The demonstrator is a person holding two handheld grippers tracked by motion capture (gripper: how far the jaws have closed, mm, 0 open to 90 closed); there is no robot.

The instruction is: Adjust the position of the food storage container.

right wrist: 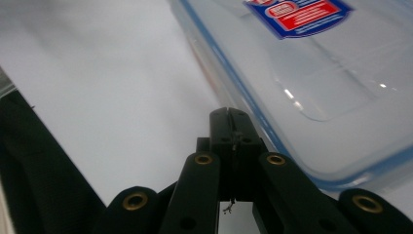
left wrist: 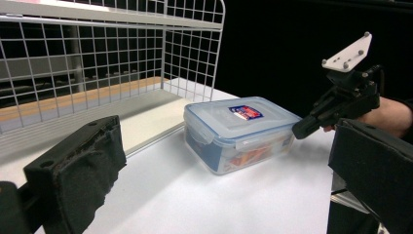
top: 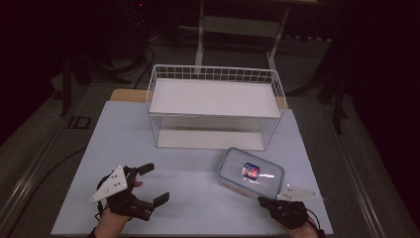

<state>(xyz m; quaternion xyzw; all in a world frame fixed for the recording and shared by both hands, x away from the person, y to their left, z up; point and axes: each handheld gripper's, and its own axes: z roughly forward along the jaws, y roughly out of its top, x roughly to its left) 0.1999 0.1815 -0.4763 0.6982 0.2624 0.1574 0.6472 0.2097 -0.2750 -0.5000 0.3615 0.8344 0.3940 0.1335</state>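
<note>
Looks like a lab or recording studio set-up, not a home. Dim room, dark surrounds. Pale white flat surface (top: 148, 198) lit alone. Grey floor with black cables (top: 143, 54) trailing. Light metal frame legs (top: 200, 34) of another bench behind. White wire-grid shelf rack (top: 214, 106) stands staged on it.
</note>
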